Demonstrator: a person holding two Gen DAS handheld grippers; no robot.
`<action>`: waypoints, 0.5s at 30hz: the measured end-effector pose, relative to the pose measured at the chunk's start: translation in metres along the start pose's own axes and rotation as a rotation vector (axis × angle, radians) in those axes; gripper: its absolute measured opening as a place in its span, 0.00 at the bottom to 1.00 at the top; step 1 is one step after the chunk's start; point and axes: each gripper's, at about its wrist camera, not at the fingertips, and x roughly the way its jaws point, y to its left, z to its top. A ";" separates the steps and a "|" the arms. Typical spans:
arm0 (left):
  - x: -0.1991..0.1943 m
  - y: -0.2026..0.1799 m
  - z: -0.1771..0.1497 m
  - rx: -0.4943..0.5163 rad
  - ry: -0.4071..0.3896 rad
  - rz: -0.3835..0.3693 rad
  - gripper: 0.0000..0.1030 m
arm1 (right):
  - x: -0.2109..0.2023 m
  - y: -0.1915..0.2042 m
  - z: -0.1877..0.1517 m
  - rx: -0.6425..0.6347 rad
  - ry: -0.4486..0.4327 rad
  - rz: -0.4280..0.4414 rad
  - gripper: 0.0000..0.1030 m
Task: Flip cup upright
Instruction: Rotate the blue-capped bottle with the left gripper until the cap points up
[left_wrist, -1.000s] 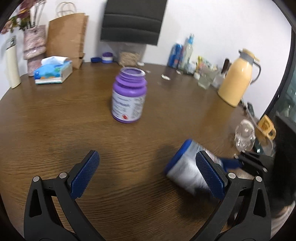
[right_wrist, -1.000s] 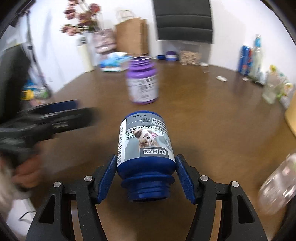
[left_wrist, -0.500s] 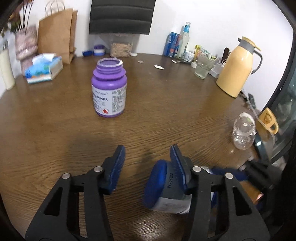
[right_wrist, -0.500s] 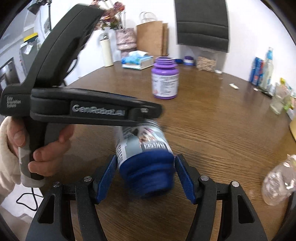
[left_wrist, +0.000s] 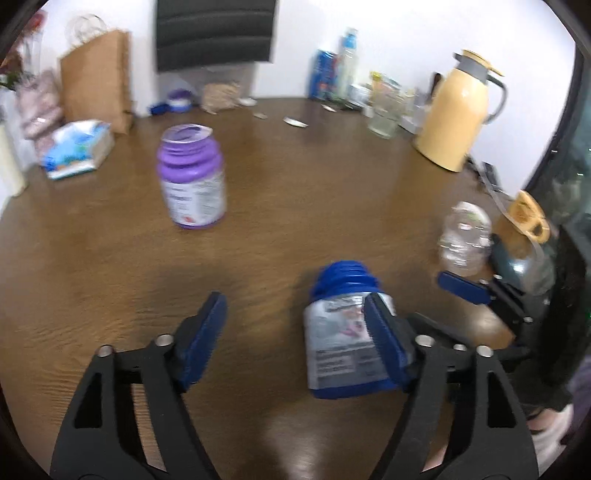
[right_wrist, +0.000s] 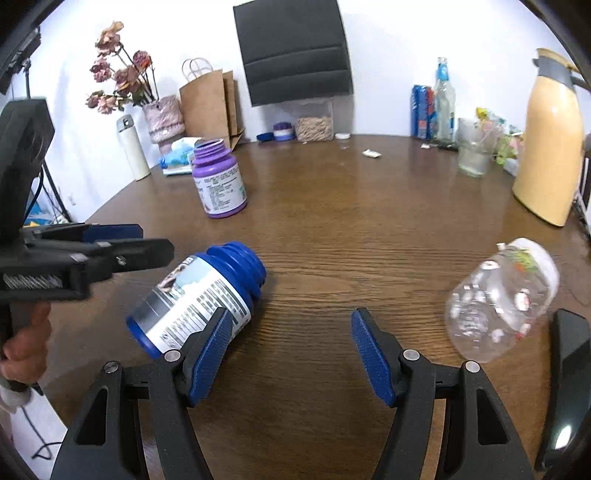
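A blue jar with a grey label lies on its side on the brown table, its threaded mouth pointing away to the right. In the left wrist view the jar sits just behind my left gripper's right finger. My left gripper is open and empty, with the jar beside it rather than between the jaws. My right gripper is open and empty; the jar lies just outside its left finger. The left gripper's body shows at the left of the right wrist view.
An open purple jar stands upright further back. A clear plastic jar lies on its side at the right. A yellow thermos, a glass, bottles, a tissue pack, a paper bag and flowers line the far edge.
My right gripper opened and let go of the blue jar, which now lies on the table. My left gripper opened wider and pulled back from the jar.
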 end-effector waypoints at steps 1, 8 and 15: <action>0.007 -0.005 0.002 0.008 0.045 -0.028 0.85 | -0.006 -0.002 -0.001 0.001 -0.009 -0.011 0.70; 0.067 -0.034 0.001 0.128 0.319 -0.047 0.58 | -0.030 -0.018 -0.010 0.039 -0.021 -0.023 0.70; 0.032 -0.023 0.001 0.128 0.100 0.016 0.58 | -0.039 -0.025 -0.004 0.056 -0.037 -0.040 0.70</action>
